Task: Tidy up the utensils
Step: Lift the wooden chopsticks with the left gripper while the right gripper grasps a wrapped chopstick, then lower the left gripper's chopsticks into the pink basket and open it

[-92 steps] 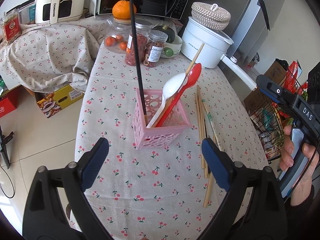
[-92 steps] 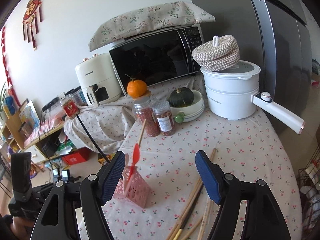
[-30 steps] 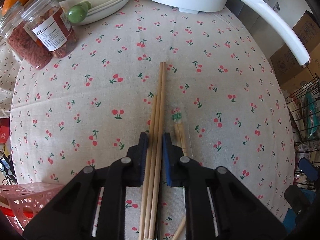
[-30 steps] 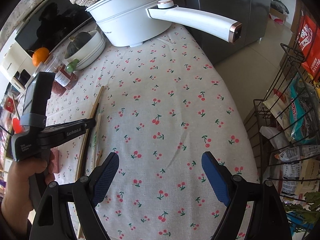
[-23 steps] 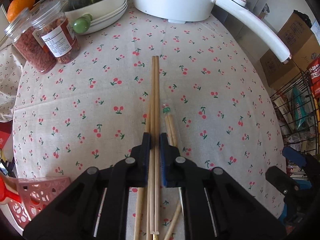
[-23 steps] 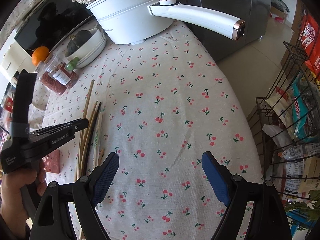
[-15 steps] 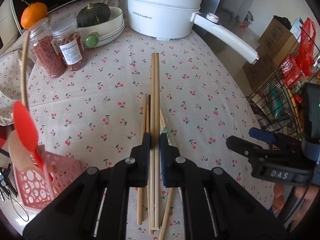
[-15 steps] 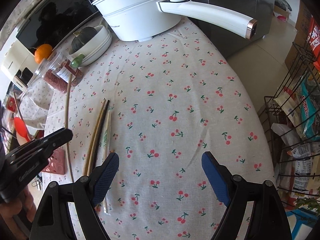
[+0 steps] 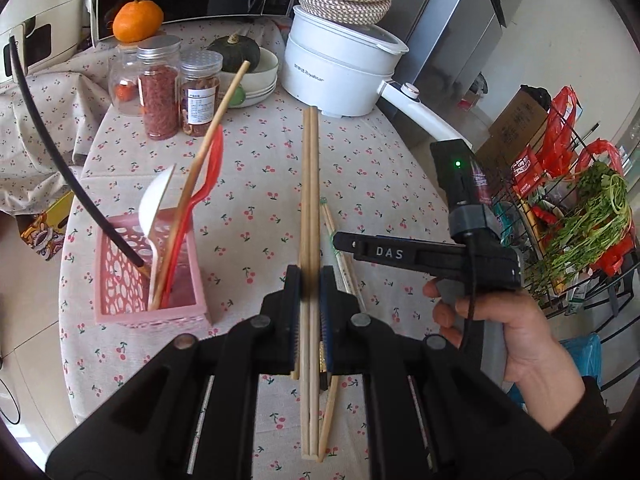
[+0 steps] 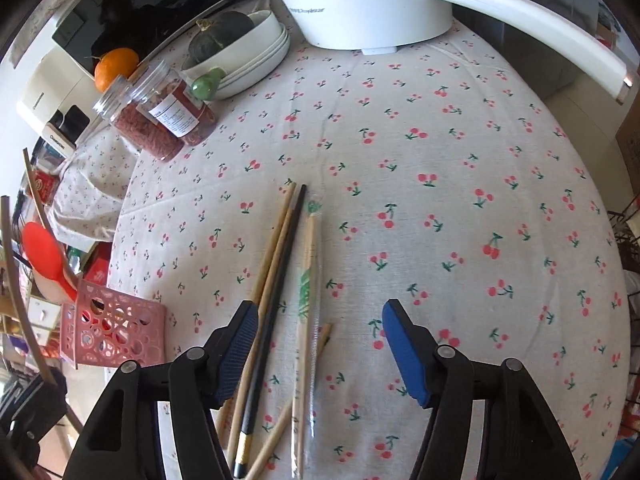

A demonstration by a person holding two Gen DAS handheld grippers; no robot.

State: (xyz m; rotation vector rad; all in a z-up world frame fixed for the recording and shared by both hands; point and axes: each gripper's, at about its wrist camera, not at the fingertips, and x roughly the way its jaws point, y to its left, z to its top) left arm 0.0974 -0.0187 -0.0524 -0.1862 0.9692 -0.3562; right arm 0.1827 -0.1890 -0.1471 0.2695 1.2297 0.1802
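- The left gripper [image 9: 310,280], black with blue pads, is clamped on a pair of pale wooden chopsticks [image 9: 309,208]; the sticks run side by side between its jaws and point toward 12 o'clock in the left wrist view, lifted above the cloth.
- At 9 o'clock of that pair stands the pink perforated plastic basket [image 9: 148,276], on the cherry-print tablecloth [image 9: 260,184].
- Inside the basket lean a white plastic spoon [image 9: 154,204], a red plastic spoon [image 9: 200,192], a single wooden chopstick [image 9: 224,108] and a long black stick [image 9: 60,160], all tilted.
- The right gripper [image 10: 316,344] has its blue-padded jaws wide apart, holding nothing, low over the cloth in the right wrist view.
- Below it lie loose utensils: a black chopstick with a gold band [image 10: 276,288] touching a plain wooden chopstick [image 10: 272,240] at its 9 o'clock side, and a clear-wrapped disposable chopstick pair with green print [image 10: 308,280] just beside them at 3 o'clock.
- A short wooden stick [image 10: 320,344] lies at 6 o'clock of these, partly under the wrapped pair.
- In the left wrist view the person's right hand [image 9: 516,328] grips the right gripper's handle at 3 o'clock.
- Toward 12 o'clock stand a white electric pot with a long handle [image 9: 340,72] and two clear jars of red dried food [image 9: 176,88].
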